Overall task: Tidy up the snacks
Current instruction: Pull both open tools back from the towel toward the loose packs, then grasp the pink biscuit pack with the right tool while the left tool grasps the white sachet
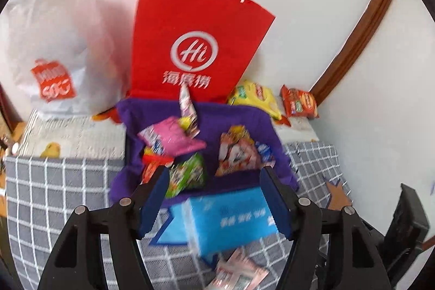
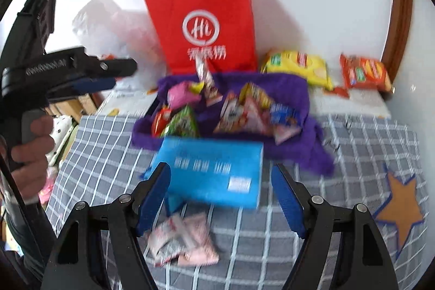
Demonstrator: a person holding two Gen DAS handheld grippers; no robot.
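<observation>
- Snacks [image 2: 187, 241]: pink packets lie loose on the checked bed cover [image 2: 339, 154], just below the right claw [image 2: 220, 197], nearer it than the left claw [image 1: 214, 203].
- Both claws: spread, pinching nothing.
- Blue box [image 2: 214, 170] lies crosswise between the packets and the purple bin [image 2: 296, 91] of sorted snacks; it stands in the way.
- Red bag [image 2: 204, 18] stands behind.

Bright even daylight, motion blur, fisheye edges, perhaps overexposed
</observation>
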